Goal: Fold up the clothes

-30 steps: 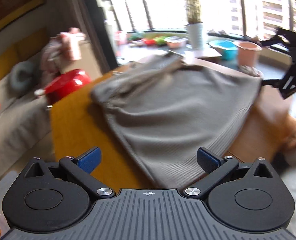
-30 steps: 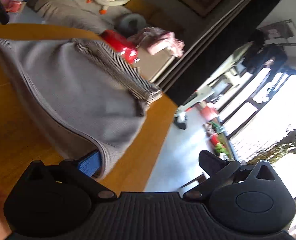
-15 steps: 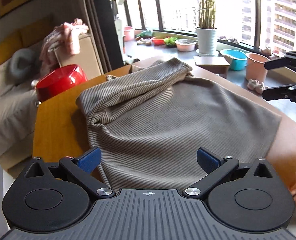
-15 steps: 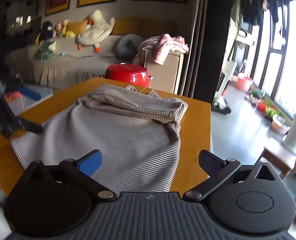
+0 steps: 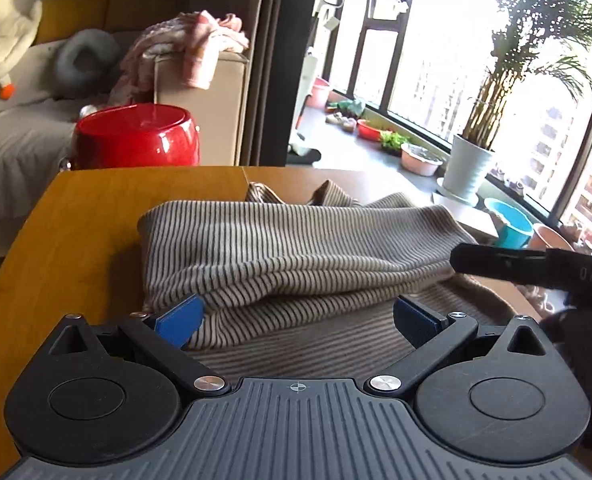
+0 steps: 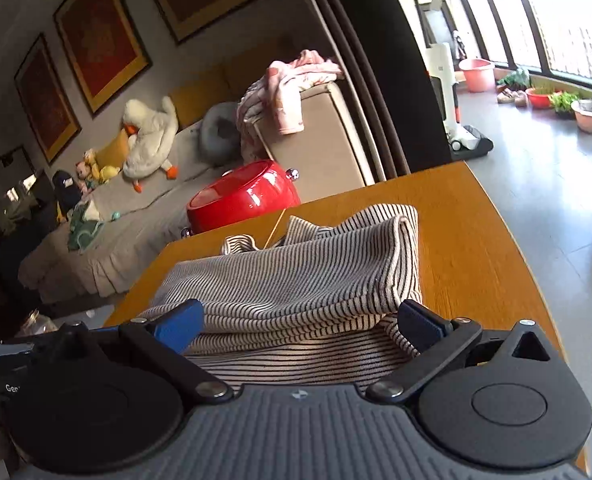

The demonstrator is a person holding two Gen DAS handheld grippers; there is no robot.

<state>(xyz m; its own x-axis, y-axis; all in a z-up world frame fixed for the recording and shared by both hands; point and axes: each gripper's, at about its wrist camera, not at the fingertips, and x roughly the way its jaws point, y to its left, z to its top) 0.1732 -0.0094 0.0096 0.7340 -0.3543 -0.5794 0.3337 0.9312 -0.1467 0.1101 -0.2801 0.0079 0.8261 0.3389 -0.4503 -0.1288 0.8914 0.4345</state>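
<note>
A grey-and-white striped knit garment (image 5: 296,248) lies on the wooden table (image 5: 87,216), its far part folded over into a thick roll. It also shows in the right wrist view (image 6: 304,280). My left gripper (image 5: 296,316) is open and low over the near edge of the garment, its blue pads on either side of the cloth. My right gripper (image 6: 300,320) is open over the garment's other near edge, gripping nothing. One black finger of the right gripper (image 5: 508,264) reaches in from the right of the left wrist view.
A red round pot (image 5: 135,136) stands past the table's far left edge, also in the right wrist view (image 6: 247,196). A beige sofa arm with pink clothes (image 5: 199,52) is behind it. Potted plants and basins (image 5: 468,168) line the window.
Both grippers have dropped low and moved in close to the near edge of the garment. The garment looks more bunched, with its far part rolled over. Both stay open.
</note>
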